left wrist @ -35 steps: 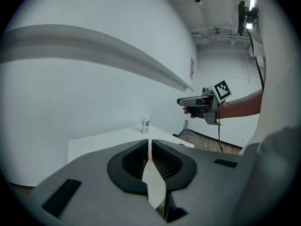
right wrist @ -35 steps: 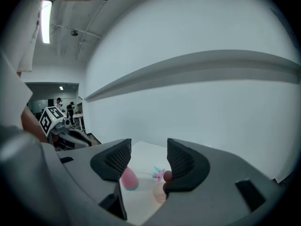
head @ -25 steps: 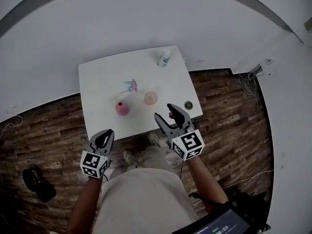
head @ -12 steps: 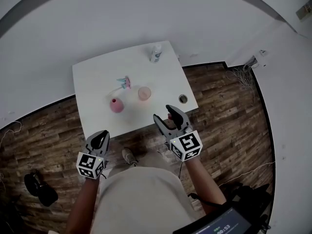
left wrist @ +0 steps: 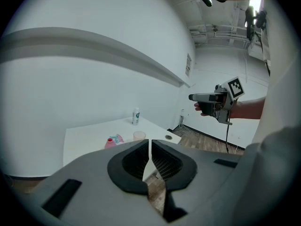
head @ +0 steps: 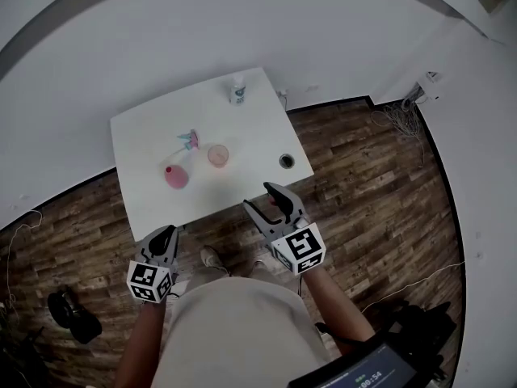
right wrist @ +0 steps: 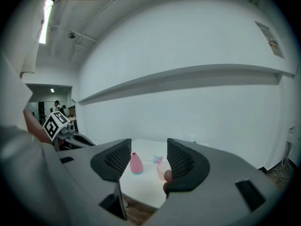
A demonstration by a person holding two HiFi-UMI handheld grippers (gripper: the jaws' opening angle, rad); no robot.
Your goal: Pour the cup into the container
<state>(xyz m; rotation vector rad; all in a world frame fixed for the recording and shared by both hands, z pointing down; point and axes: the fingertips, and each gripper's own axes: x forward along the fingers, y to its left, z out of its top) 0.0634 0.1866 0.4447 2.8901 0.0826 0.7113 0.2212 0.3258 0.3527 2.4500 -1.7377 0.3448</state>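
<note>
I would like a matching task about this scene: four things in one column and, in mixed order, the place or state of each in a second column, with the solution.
Things
1. white bottle
2. pink vase
3. small dark round object
4. left gripper

Places or states
A. jaws together
B. near the right front corner of the table
C. at the table's far edge
D. left of the cup in the head view

Pairs: 1-C; 2-D; 3-B; 4-A
</note>
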